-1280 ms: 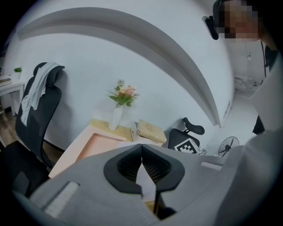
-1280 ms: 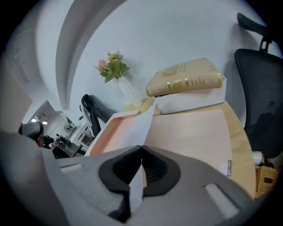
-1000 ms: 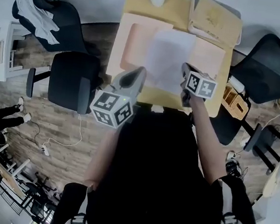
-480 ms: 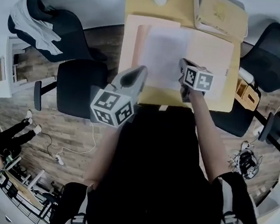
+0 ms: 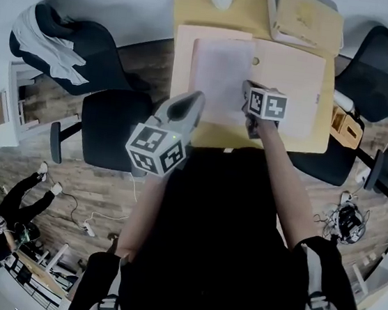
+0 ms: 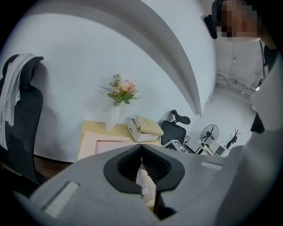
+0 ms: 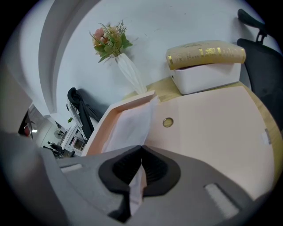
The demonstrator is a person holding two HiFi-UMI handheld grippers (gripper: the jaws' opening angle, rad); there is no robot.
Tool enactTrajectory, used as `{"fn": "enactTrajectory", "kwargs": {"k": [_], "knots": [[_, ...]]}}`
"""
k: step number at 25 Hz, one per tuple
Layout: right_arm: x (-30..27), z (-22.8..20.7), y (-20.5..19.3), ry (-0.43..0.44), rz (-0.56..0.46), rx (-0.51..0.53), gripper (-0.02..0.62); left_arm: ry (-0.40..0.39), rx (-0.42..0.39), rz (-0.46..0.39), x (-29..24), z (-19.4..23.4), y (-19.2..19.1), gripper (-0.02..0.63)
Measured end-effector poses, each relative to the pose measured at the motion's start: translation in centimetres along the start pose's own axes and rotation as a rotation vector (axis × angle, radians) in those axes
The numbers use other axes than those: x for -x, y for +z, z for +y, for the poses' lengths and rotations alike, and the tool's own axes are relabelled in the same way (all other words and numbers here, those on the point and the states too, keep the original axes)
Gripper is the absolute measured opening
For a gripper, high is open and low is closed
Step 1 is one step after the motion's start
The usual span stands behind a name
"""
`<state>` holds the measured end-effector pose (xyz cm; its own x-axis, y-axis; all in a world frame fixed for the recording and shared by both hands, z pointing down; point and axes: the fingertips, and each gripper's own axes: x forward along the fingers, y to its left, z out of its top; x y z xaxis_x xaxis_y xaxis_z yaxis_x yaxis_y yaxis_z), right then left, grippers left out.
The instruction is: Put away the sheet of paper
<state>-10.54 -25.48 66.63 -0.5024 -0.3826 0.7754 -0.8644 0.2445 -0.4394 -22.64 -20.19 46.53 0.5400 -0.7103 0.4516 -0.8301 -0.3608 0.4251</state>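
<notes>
The right tool (image 7: 141, 149) has its jaws pressed together on the near edge of the sheet of paper (image 7: 128, 127), so the white sheet runs from between the dark ribbed pads forward and to the left of the tool. Most of the sheet lies over the left half of an open pink folder (image 7: 212, 128), whose raised far-left edge shows just beyond the paper. To the right of this tool the folder's other half spreads flat and bare, with a small round brass-coloured snap (image 7: 167, 122) just beside the sheet's right edge. Ahead of the tool, past the folder, a white box with a tan lid (image 7: 206, 66) stands on the wooden tabletop (image 7: 161, 86), and ahead to the left is a white vase (image 7: 131, 74) holding pink flowers (image 7: 109, 36). In the head view the right tool (image 5: 248, 93) sits over the sheet (image 5: 221, 77) near the middle of the folder (image 5: 291, 75). The left tool (image 5: 192, 103) hangs at the near edge of the tabletop (image 5: 198, 7), off the sheet and to the left of the right tool. Its own view shows the left tool (image 6: 141, 147) with its jaws shut tip to tip and nothing between them, the vase (image 6: 113, 117) and box (image 6: 142, 128) far ahead of it.
</notes>
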Motion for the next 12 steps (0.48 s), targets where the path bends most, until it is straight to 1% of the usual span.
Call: {"fn": "enactTrajectory", "kwargs": {"k": [6,12], "knots": [[-1.4,0.8,-0.3,0.001,0.030,0.022,0.003,-0.004,-0.010,0.000,0.0,0.1,0.4,0.009],[-2.3,1.4,-0.1,0.012,0.033,0.040,0.003,-0.001,-0.013,0.001,0.1,0.4,0.3,0.009]]}}
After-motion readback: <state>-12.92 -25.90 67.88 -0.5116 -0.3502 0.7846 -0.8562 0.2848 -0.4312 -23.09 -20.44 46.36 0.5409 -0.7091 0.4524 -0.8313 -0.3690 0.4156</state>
